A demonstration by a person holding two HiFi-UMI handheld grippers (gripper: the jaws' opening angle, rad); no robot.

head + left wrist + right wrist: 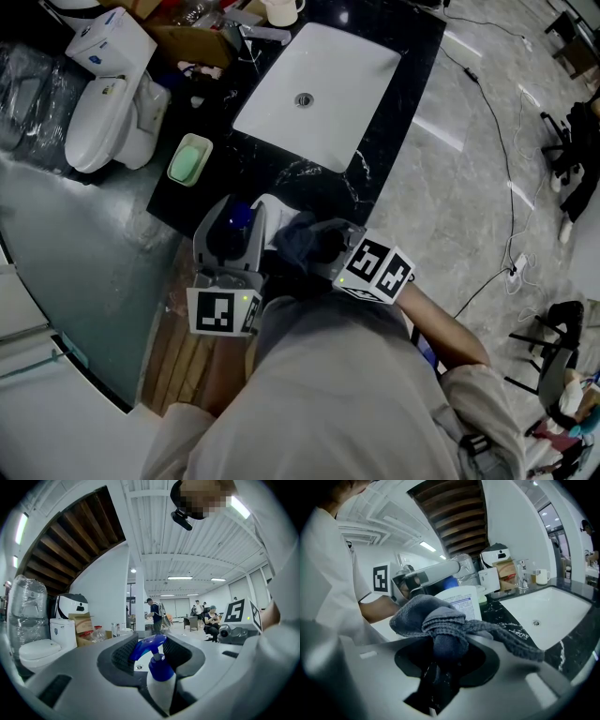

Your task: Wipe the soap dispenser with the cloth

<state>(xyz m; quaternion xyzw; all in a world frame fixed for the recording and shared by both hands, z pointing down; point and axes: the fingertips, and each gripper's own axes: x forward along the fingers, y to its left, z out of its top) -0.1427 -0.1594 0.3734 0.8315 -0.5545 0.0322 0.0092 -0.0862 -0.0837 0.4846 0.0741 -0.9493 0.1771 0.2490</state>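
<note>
- Soap dispenser: white bottle with a blue pump, lower centre of the head view. It is gripped across its upper part between the fingers of the left gripper, just over the near desk edge.
- Right gripper: fingers clamped on a bunched grey cloth. The wad sits at the bottle's labelled side; firm contact not confirmed. One tail trails toward the right of the frame.
- Step, as I judge it: wiping the bottle body.
  - Left hand steady.
  - Stroke the wad along the side with light pressure, so the bottle does not twist in the grip.
  - Tuck the tail clear.
  - Patches under the left fingers need a re-grip.
- Beyond: black desk and white sink, upper centre. Green soap dish, left.
</note>
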